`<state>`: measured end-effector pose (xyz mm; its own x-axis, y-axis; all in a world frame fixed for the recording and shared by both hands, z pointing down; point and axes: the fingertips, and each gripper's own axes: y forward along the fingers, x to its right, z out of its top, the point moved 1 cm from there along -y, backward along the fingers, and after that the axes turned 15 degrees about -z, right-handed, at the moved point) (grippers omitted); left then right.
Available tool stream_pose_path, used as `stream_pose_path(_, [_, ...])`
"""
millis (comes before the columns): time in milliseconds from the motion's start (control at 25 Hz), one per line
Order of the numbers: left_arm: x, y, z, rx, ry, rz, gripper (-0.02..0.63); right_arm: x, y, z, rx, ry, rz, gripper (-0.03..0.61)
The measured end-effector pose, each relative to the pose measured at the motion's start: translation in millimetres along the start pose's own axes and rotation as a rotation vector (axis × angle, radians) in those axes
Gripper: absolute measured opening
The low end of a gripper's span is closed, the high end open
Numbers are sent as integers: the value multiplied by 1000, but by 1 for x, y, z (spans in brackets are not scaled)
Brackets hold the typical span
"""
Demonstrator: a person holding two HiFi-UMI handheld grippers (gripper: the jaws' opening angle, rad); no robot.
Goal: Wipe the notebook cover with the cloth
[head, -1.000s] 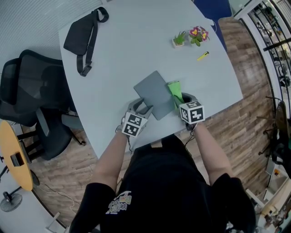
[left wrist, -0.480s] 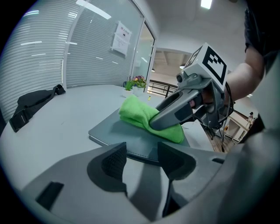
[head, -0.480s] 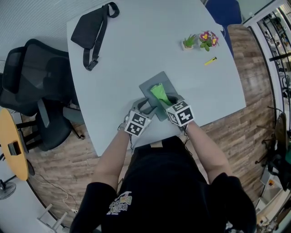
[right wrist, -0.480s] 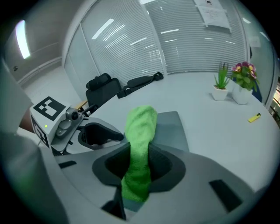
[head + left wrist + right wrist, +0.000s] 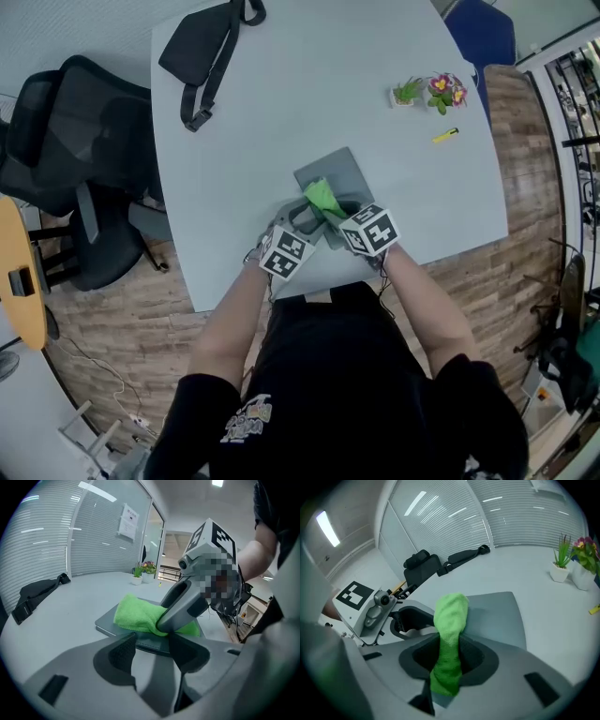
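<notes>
Right claw [image 5: 448, 665] grips green cloth [image 5: 450, 613] on the notebook [image 5: 497, 616]; left claw [image 5: 152, 651] stands open.

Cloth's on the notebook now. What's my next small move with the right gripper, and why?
Probably push the right gripper forward, dragging the cloth across the notebook: its jaws clamp the cloth, which lies on the near part, bare cover beyond. The left gripper sits open at the near edge.
</notes>
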<state>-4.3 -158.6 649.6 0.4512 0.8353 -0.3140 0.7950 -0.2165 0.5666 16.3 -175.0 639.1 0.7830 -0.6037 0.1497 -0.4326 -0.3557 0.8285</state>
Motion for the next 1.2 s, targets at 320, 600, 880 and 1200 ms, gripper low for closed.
stream_pose_path(320, [-1,0,-2,4,-7,1,222,9,1,-5,-7,-47,-50,112])
stream_pose_path(600, [-1,-1,-2,4,-10,-2,222,29,-6,-9,9,-30,-105,111])
stream_pose_path(880, [-2,-1,0,9,-12,-7,222,64,-16,-15,17,39,-173,112])
stream_pose_path(1200, [-2,-1,-1,5,-17,-11,222,95,-27,-22,25,123,-233,110])
